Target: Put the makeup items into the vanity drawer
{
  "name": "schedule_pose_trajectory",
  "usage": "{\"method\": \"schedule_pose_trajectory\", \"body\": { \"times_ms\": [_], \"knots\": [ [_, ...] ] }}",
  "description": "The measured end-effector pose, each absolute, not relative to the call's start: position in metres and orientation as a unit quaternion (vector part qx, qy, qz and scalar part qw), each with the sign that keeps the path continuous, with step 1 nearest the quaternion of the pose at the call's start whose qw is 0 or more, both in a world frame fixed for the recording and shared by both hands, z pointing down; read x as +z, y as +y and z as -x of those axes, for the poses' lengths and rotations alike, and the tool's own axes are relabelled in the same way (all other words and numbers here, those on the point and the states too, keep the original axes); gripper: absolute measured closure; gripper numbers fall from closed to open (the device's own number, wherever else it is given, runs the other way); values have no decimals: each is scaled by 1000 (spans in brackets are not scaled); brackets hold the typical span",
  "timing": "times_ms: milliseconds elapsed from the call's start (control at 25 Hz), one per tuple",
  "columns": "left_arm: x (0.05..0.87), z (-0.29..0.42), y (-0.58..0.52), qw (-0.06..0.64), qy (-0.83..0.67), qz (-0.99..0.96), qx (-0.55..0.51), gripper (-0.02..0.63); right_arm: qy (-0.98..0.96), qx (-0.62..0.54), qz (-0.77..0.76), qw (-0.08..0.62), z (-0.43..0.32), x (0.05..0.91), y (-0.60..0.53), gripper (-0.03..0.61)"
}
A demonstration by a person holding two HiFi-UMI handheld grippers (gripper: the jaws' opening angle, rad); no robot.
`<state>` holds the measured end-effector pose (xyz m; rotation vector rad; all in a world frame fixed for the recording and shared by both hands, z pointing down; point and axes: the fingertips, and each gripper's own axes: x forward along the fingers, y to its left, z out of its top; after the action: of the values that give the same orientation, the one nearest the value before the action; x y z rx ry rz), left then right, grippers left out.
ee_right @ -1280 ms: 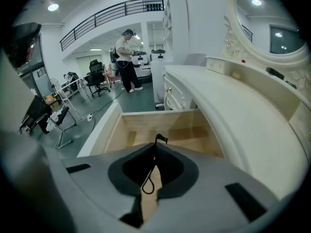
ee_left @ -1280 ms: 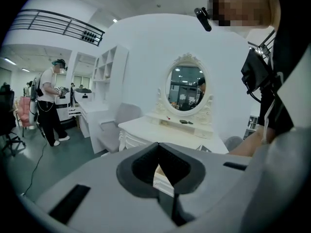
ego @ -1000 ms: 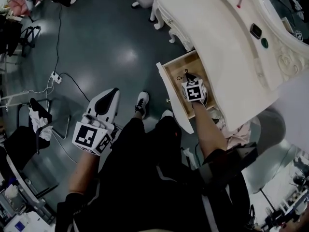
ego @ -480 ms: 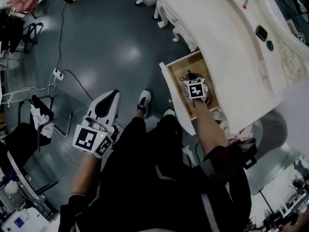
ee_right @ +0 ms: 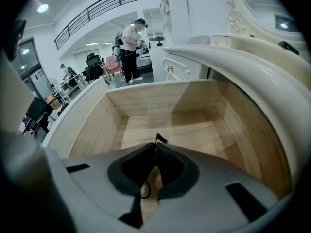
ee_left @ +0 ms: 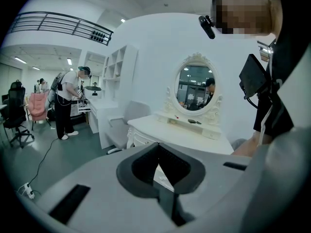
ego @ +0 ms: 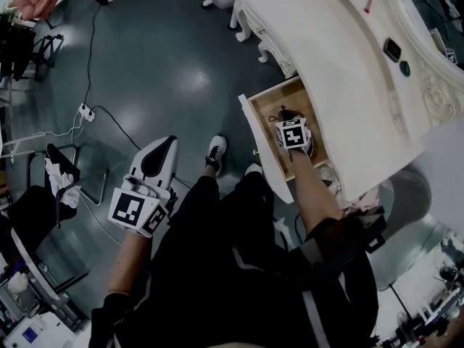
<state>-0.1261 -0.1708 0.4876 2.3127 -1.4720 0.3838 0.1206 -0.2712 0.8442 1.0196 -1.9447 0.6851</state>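
Two claws in view; right claw (ee_right: 155, 147) sits low in the open vanity drawer (ee_right: 160, 98) at 1 o'clock, jaws pinched on a thin black item (ee_right: 160, 140); prob. light, limp, slippery, so grip mid-length; its type is unclear, mostly hidden by jaws; left claw (ee_left: 158, 152) at 8 o'clock over the floor (ego: 167, 71), closed w/ nothing in it; more small items (ego: 392, 48) lie on the bench (ego: 326, 56) at 2 o'clock.

White vanity table (ego: 326, 56) carries a small red item (ego: 367, 6), black item (ego: 392, 48) and green round item (ego: 404, 68). Its wooden drawer (ego: 264, 107) is pulled open.
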Motion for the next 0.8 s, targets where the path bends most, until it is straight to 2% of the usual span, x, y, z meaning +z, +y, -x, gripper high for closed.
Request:
{"method": "schedule_pose_trajectory", "body": {
  "times_ms": [280,400,520,800],
  "knots": [
    [479,127,-177,191,-513,-828,120,609,-770,263,-417,405,-122,827,-270,457],
    [469,123,-189,179,-494,-843,113,610,-775,255,-416,403,-117,802,-267,459],
    [459,116,-200,173,-471,-859,104,611,-777,252,-429,386,-120,772,-265,494],
    [438,105,-232,173,-414,-890,77,609,-785,223,-464,344,-126,695,-266,526]
  ]
}}
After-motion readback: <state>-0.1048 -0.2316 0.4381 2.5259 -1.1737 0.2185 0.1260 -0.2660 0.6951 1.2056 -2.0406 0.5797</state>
